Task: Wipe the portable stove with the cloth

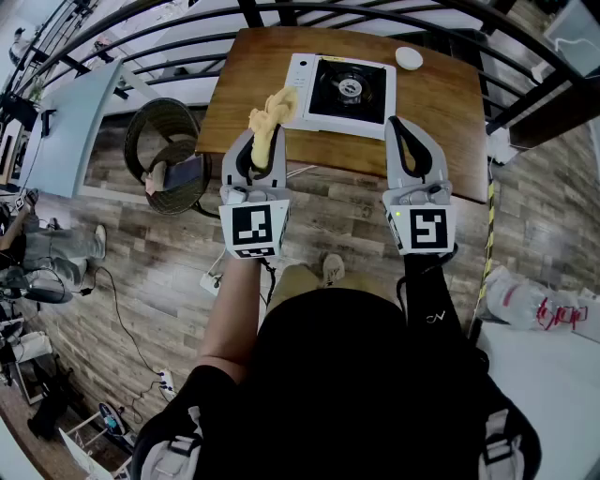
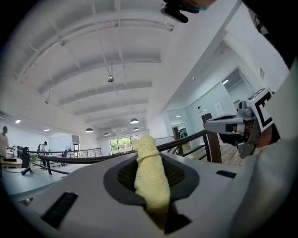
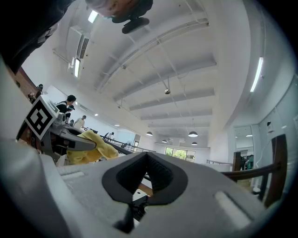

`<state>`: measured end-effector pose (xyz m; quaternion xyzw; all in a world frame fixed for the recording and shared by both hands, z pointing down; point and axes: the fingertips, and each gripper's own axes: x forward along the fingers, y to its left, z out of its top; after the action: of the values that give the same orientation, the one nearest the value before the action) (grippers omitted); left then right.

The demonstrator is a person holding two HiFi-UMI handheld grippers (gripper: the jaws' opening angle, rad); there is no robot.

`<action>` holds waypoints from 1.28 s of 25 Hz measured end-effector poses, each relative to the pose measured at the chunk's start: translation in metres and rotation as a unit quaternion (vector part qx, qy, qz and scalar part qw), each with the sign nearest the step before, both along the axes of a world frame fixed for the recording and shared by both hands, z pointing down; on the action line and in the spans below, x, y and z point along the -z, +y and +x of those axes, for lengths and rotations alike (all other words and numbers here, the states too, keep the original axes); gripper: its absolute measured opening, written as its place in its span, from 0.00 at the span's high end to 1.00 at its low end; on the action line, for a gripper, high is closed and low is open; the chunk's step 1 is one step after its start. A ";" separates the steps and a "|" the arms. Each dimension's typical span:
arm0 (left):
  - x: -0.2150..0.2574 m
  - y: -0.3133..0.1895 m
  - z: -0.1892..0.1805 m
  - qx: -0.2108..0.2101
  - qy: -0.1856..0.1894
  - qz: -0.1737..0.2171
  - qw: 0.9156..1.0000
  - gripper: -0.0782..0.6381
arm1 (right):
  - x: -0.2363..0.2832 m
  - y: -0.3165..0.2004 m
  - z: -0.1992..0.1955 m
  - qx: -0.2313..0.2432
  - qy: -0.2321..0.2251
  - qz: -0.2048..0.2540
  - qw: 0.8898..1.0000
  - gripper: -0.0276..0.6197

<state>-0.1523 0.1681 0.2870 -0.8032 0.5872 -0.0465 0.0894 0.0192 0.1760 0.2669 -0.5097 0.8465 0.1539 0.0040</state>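
Observation:
The portable stove (image 1: 342, 89), white with a black burner top, sits on the wooden table (image 1: 441, 103) ahead of me. My left gripper (image 1: 263, 141) hovers at the table's near edge, just left of the stove, shut on the yellow cloth (image 1: 270, 117). Seen from the left gripper view, the cloth (image 2: 150, 176) stands up out of the closed left gripper (image 2: 149, 162). At the stove's right, my right gripper (image 1: 402, 127) is shut with nothing in it. The right gripper view shows the right gripper (image 3: 148, 158) with its pads together and the cloth (image 3: 91, 146) off to the left.
A small white round object (image 1: 409, 58) lies on the table behind the stove. A round dark basket (image 1: 169, 155) stands on the floor at the left, beside a grey table (image 1: 66, 122). Black railings (image 1: 141, 28) curve round the back. White bags (image 1: 534, 300) lie at the right.

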 end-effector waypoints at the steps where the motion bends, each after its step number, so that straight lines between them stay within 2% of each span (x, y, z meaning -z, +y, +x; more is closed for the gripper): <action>1: 0.001 0.000 0.001 0.000 -0.002 0.001 1.000 0.78 | 0.002 0.000 -0.001 0.002 -0.002 0.002 1.000 0.96; 5: 0.003 0.000 0.003 0.001 -0.004 0.003 1.000 0.78 | 0.018 0.003 -0.006 0.013 -0.046 0.020 0.999 0.96; 7: 0.004 0.001 0.002 0.003 0.001 0.000 1.000 0.78 | 0.019 0.004 -0.008 0.020 -0.053 0.018 0.998 0.96; 11: 0.002 0.005 -0.002 0.005 0.004 -0.004 1.000 0.78 | 0.026 0.017 -0.024 0.076 -0.065 0.023 0.995 0.96; 13: -0.002 0.006 -0.003 0.007 0.008 -0.012 1.000 0.78 | 0.027 0.020 -0.026 0.088 -0.066 0.029 0.994 0.96; 18: -0.004 0.011 0.001 -0.003 0.003 -0.021 1.000 0.78 | 0.026 0.019 -0.020 0.083 -0.067 0.024 0.994 0.96; 21: -0.002 0.011 0.002 -0.005 -0.004 -0.020 1.000 0.78 | 0.026 0.016 -0.013 0.076 -0.051 0.024 0.995 0.96; 24: -0.001 0.012 0.001 -0.003 -0.017 -0.019 1.000 0.78 | 0.030 0.013 -0.012 0.074 -0.072 0.023 0.994 0.96; 28: -0.002 0.013 0.005 -0.008 -0.017 -0.019 1.000 0.78 | 0.026 0.011 -0.013 0.076 -0.075 0.019 0.994 0.96; 32: -0.004 0.013 0.013 -0.017 -0.037 -0.010 0.999 0.78 | 0.004 0.002 -0.014 0.074 -0.035 -0.002 0.997 0.96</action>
<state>-0.1393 0.1806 0.2912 -0.8115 0.5695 -0.0805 0.1032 0.0047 0.1778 0.2631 -0.4511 0.8813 0.1339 0.0439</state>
